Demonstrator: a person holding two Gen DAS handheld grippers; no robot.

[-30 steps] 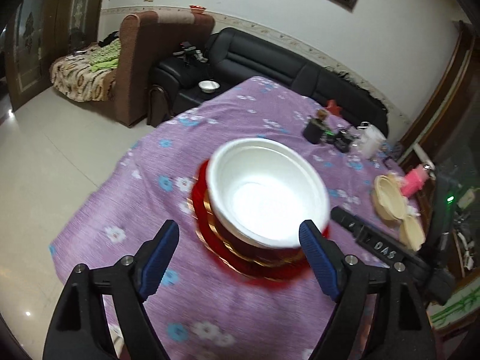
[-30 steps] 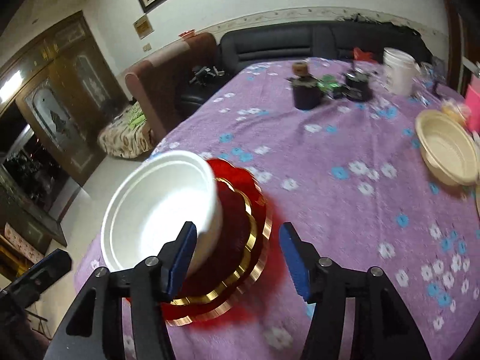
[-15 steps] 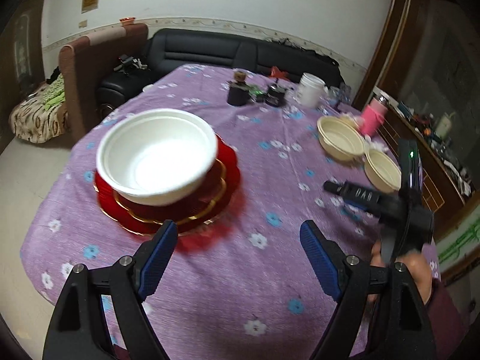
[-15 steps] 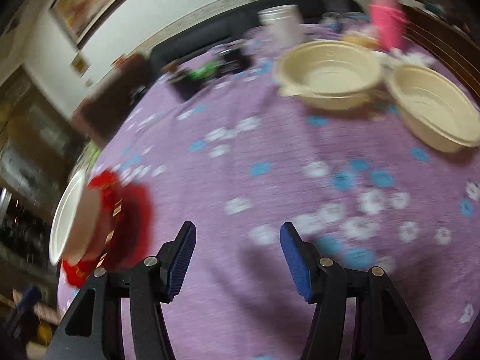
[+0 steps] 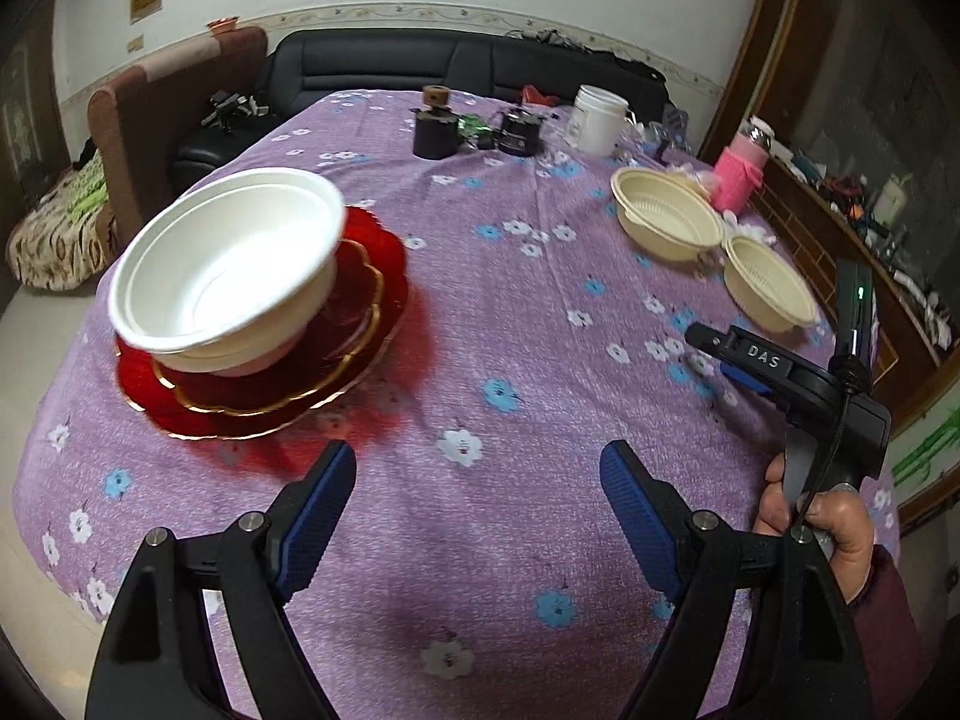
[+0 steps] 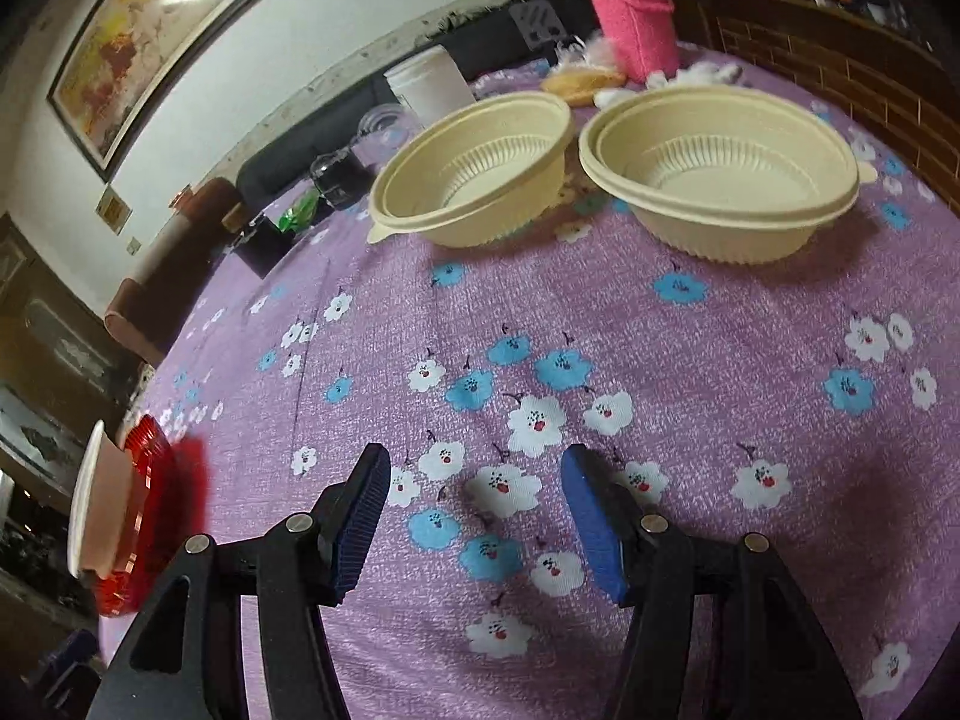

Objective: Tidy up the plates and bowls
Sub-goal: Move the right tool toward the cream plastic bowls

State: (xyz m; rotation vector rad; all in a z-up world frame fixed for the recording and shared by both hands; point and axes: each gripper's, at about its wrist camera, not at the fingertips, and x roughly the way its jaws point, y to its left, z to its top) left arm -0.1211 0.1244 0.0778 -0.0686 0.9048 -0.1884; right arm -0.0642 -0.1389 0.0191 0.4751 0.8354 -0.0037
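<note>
While both tongs [image 5: 474,468] [image 6: 474,468] gape empty, cream bowls [image 6: 720,180] lie ahead of right, apart.

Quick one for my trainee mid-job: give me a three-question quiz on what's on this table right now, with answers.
1. True or false: the white bowl sits on the red plates.
2. How many cream bowls stand near the pink bottle?
3. Which is empty: A left tool, B right tool, C both?

Key: 1 true. 2 two, the farther cream bowl and the nearer cream bowl. 3 C.
</note>
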